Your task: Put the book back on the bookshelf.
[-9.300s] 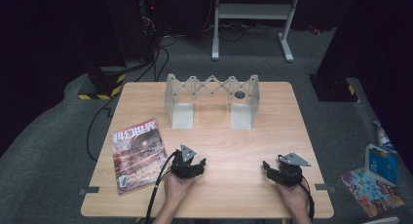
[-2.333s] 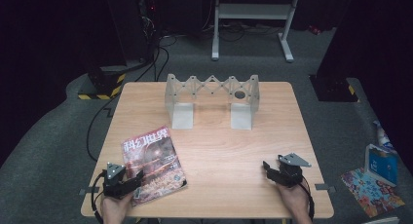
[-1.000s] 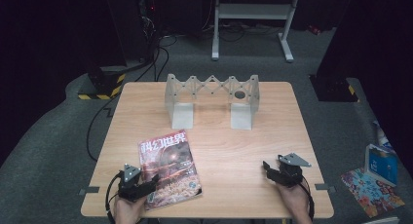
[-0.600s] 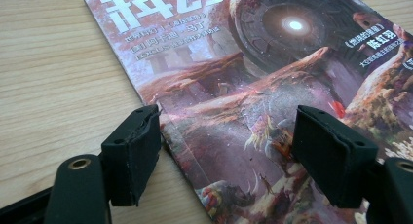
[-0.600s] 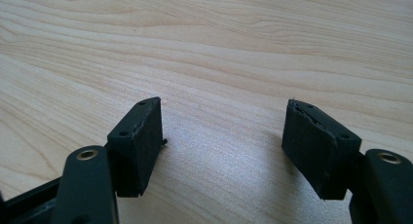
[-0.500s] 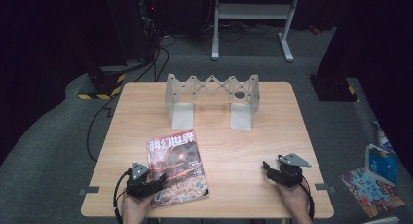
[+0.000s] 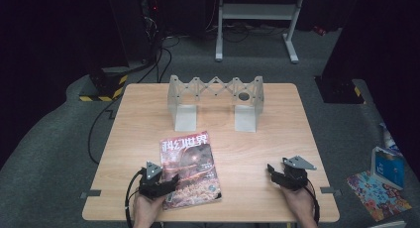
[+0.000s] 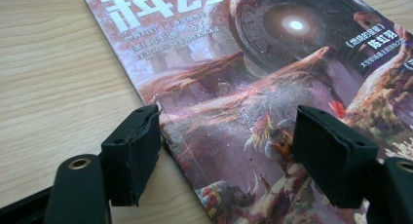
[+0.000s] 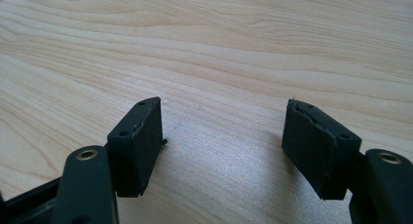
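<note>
1. Two grippers are resting low on the pale wood-grain surface point(image 7: 257, 153). At the left, the left gripper point(image 7: 166, 181) is sitting with its jaws spread wide and released, one over the magazine point(image 7: 190, 166) and one at its spine edge, pinching nothing.
2. The magazine is lying flat, cover up, at the near middle of the surface, left of centre. Its cover is glossy, thin and rectangular. Sliding it well probably means keeping light downward pressure so the slick cover is not buckling.
3. Beyond it, a grey zigzag rack point(image 7: 215, 96) is standing on two legs.
4. At the right, the right gripper point(image 7: 277, 171) is idling over bare wood, jaws released.
</note>
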Demonstrator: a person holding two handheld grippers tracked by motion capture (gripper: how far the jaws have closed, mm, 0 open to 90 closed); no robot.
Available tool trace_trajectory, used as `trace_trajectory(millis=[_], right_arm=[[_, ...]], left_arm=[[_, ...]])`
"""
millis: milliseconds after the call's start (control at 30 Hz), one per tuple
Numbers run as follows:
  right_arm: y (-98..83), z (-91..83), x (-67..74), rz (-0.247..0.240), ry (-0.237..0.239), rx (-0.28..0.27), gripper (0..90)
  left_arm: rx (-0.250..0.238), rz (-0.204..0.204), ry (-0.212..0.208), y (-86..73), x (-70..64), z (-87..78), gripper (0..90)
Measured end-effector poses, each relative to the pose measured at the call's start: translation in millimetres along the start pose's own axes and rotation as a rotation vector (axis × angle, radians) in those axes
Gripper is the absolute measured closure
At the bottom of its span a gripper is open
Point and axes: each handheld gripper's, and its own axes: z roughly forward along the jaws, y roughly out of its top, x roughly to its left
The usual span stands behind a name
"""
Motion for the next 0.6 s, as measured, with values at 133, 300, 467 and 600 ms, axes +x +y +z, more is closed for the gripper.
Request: trace_trajectory(millis=[133,300,467,600], right_arm=[[-0.1,-0.1,0.0,-0.001,0.001,0.000,31.1],[-0.1,-0.1,0.0,-0.001,0.001,0.000,31.1],[-0.1,-0.1,0.0,-0.001,0.001,0.000,31.1],[-0.1,-0.1,0.0,-0.001,0.001,0.000,31.2]], left_arm=[[0.006,0.008,-0.008,3.0,-3.9,3.2,26.3],[0.008,0.018,-0.016,6.4,-9.3,7.5,26.2],[0.010,0.028,-0.027,10.7,-16.4,12.8,26.2],[0.012,0.035,-0.037,13.5,-21.7,16.7,26.3]])
